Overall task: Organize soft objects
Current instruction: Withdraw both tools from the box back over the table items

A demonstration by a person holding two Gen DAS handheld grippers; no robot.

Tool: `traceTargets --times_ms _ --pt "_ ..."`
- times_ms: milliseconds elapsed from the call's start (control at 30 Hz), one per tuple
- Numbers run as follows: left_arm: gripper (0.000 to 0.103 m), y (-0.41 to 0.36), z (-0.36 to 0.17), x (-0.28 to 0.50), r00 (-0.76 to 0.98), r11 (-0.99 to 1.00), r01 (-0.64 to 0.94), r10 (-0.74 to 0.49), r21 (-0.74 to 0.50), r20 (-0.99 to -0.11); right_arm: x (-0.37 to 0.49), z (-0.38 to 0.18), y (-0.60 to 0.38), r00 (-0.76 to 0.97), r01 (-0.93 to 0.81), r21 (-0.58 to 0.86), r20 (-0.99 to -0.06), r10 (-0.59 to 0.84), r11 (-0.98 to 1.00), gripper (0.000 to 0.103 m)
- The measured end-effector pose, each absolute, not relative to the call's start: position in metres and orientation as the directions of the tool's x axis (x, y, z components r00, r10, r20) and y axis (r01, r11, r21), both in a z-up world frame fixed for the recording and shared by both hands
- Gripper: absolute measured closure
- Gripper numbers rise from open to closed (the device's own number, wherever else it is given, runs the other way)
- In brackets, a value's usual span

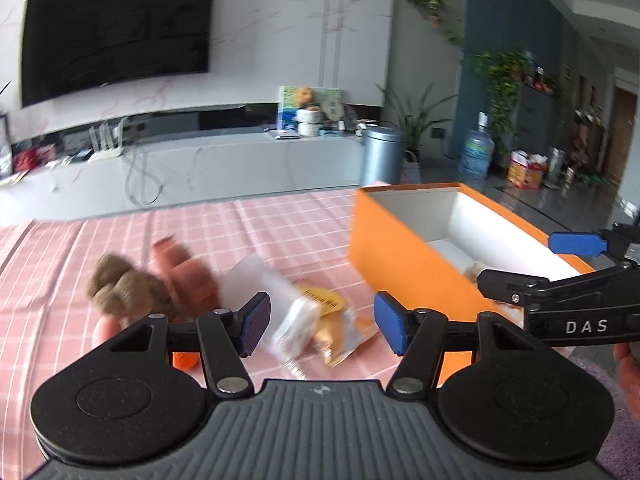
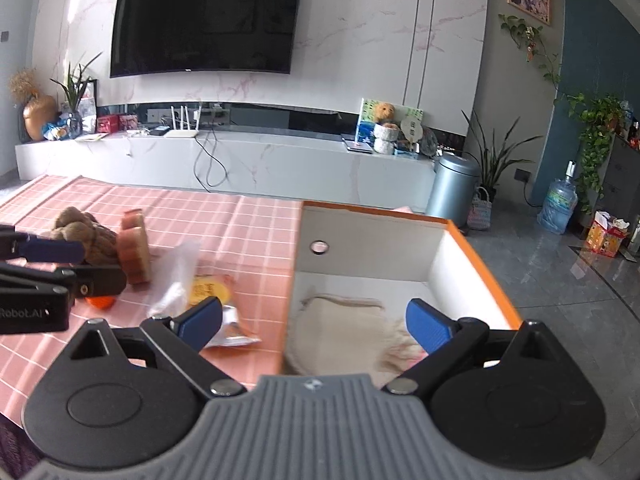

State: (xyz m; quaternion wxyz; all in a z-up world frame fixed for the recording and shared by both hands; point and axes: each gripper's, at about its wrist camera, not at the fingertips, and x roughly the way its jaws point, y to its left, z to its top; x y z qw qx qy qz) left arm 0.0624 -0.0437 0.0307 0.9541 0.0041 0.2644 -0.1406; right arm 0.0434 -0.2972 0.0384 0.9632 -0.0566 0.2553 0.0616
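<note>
An orange box with white inside stands open on the pink checked cloth. A beige soft cloth lies inside it. My right gripper is open and empty above the box's near end. My left gripper is open and empty over a clear plastic packet with a yellow label. A brown plush toy and a pink sponge-like block lie to the left.
A small orange object lies by the left gripper. Beyond the table are a TV cabinet, a metal bin, plants and a water bottle. The box's right wall runs along the table's edge.
</note>
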Motion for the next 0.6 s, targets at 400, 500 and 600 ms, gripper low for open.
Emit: traceTargets --times_ms 400,500,600 --pt "0.039 0.007 0.002 0.039 0.827 0.986 0.129 -0.163 -0.101 -0.539 0.035 0.012 -0.235 0.84 -0.215 -0.032 -0.516 0.168 0.976 0.003" --pt "0.041 0.016 -0.004 0.039 0.822 0.988 0.105 -0.151 -0.113 -0.549 0.038 0.003 -0.224 0.832 -0.229 -0.038 -0.526 0.175 0.973 0.004" --pt "0.043 0.023 -0.009 0.04 0.819 0.988 0.075 -0.137 -0.132 -0.557 0.041 -0.005 -0.218 0.836 -0.234 -0.06 -0.522 0.169 0.97 0.011"
